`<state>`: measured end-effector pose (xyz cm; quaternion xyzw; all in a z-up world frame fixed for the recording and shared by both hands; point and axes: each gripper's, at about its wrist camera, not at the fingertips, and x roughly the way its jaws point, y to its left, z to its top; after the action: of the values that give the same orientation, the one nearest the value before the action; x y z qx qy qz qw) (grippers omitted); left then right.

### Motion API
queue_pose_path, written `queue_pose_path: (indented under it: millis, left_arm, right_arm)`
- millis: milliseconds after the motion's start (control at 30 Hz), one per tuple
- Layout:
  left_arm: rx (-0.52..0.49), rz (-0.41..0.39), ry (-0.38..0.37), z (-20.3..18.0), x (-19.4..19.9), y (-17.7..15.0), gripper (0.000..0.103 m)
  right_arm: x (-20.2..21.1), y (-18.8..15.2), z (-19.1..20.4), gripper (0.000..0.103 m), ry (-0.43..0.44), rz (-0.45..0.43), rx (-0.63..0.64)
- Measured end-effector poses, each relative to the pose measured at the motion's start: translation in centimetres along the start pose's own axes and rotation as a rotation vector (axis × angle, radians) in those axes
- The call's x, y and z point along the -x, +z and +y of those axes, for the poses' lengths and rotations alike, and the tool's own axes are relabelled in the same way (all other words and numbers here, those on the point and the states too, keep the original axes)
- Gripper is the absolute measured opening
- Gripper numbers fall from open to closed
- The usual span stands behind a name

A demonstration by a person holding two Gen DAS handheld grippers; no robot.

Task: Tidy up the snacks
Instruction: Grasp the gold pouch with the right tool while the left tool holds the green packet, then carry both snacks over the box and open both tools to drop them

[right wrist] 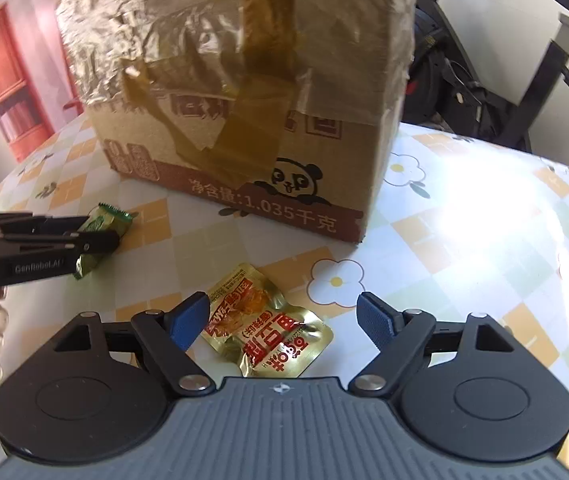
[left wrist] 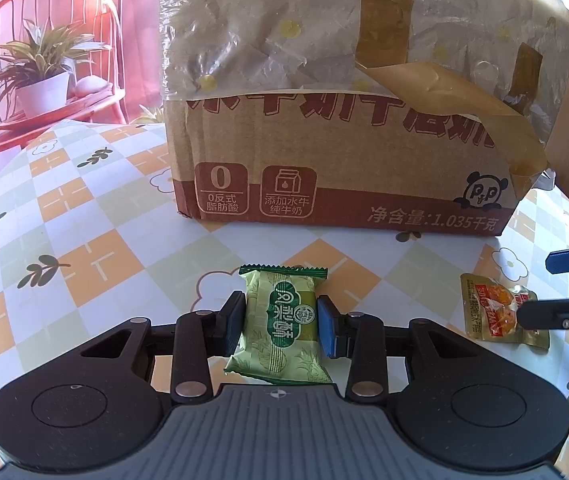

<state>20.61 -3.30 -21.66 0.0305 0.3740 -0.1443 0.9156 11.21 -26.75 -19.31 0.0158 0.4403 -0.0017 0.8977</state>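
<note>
A green snack packet (left wrist: 280, 344) sits upright between the blue pads of my left gripper (left wrist: 281, 322), which is shut on its two sides, just above the checked tablecloth (left wrist: 96, 264). The right wrist view shows that same packet (right wrist: 104, 218) in the left gripper (right wrist: 96, 236) at the far left. A gold snack packet (right wrist: 264, 328) lies flat on the cloth between the spread fingers of my right gripper (right wrist: 284, 320), which is open; the pads do not press on it. From the left wrist view the gold packet (left wrist: 492, 308) lies at the right, under the right gripper (left wrist: 540, 284).
A tall taped cardboard box (left wrist: 324, 160) (right wrist: 244, 120) stands on the table right behind both packets. A red chair with a potted plant (left wrist: 40, 68) is beyond the table's left edge. Dark exercise equipment (right wrist: 484, 80) stands past the far right edge.
</note>
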Motion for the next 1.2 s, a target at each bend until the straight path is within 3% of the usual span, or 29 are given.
queue_pose_path:
  millis: [100,200,367,600,733,1000,1200]
  left_arm:
    - [-0.001,-0.003,0.005,-0.1,0.0,-0.1,0.04]
    - [-0.005,-0.003,0.009,-0.2,0.0,-0.1,0.04]
    - [-0.003,-0.001,0.002,-0.1,0.1,-0.1,0.04]
    - [-0.022,-0.006,0.011,-0.7,0.6,-0.6,0.04]
    - [-0.029,-0.009,0.0,-0.9,1.0,-1.0,0.04]
    - [-0.01,-0.006,-0.03,-1.4,2.0,-1.4,0.039]
    - [-0.012,-0.043,-0.037,-2.1,3.6,-1.0,0.039]
  right_arm:
    - [-0.3,-0.7,1.1,0.083,0.035,0.03,0.218]
    - [-1.0,-1.2,1.3,0.081,0.071,0.041,0.269]
    - [-2.0,-1.2,0.4,0.073,0.127,0.011,0.205]
    - [-1.9,-1.0,0.4,0.049,0.088,-0.019,0.139]
    - [-1.6,-1.4,0.3,0.042,0.045,-0.042,0.073]
    - [0.0,-2.1,0.5,0.032,0.005,-0.145,-0.058]
    - [2.0,-1.9,1.1,0.031,-0.006,-0.199,-0.044]
